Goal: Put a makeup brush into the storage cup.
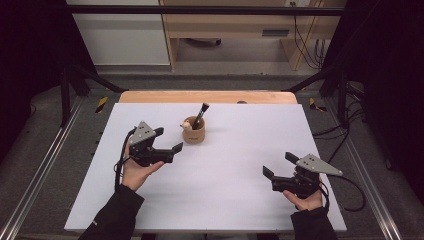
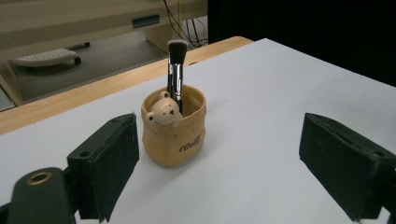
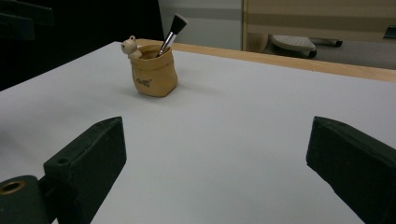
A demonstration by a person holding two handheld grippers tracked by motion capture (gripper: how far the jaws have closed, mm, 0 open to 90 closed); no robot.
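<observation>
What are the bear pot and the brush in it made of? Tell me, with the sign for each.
Bear pot: likely glazed ceramic or resin; smooth tan surface, moulded sack folds, printed lettering. Brush: shiny metal ferrule, dark soft bristles with pale tips, probably synthetic.

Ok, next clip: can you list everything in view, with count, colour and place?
holder: one, tan pouch-shaped pot with a small bear figure on its rim, standing on the far middle of the board.
brush: one, black handle, silver ferrule, dark bristles with pale tips, standing in the holder and leaning.
board: one, white, covering the table.
table: one, wooden edge showing beyond the board.
furniture: pale wooden units on the floor behind.
cables: several, black, far right.
left hand-held gripper: one, black, jaws open, just left of the holder.
right hand-held gripper: one, black, jaws open, near right of the board.
</observation>
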